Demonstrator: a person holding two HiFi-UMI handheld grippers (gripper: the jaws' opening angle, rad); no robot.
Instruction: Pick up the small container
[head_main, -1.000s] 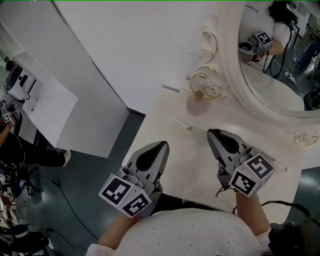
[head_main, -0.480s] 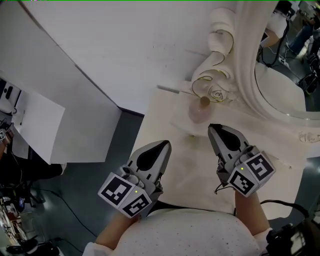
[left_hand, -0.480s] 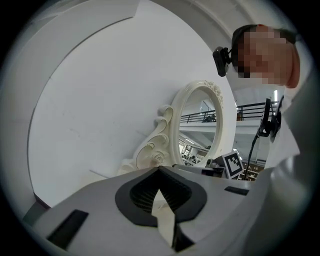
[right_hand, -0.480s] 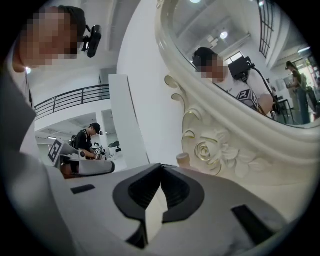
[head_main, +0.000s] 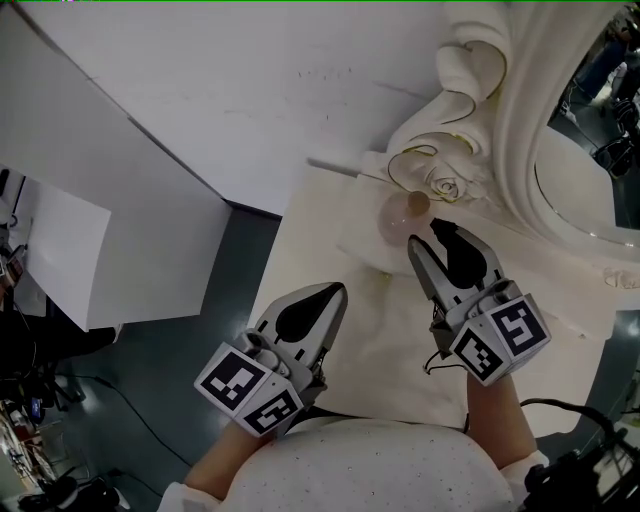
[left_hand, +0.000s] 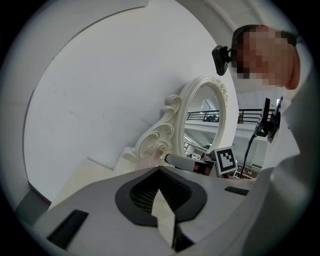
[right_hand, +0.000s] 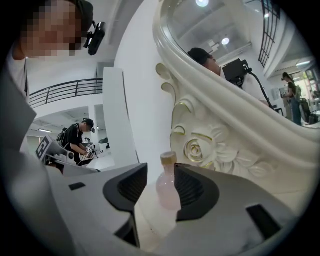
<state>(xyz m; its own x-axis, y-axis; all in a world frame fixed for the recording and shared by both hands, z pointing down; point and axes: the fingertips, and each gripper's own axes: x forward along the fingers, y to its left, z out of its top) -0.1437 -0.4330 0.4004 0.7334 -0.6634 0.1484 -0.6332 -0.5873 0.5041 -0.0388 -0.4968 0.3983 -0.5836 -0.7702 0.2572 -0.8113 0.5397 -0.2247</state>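
The right hand-held gripper (head_main: 428, 240) is moving forward across the counter (head_main: 322, 240) toward the mirror base (head_main: 445, 185), and its jaws, closed a moment ago, are just opening. The pink bottle (head_main: 398, 218), well ahead of it before, is now sitting right at its tips, showing in the gap between them. The left hand-held gripper (head_main: 335, 290) is edging further in over the counter too.
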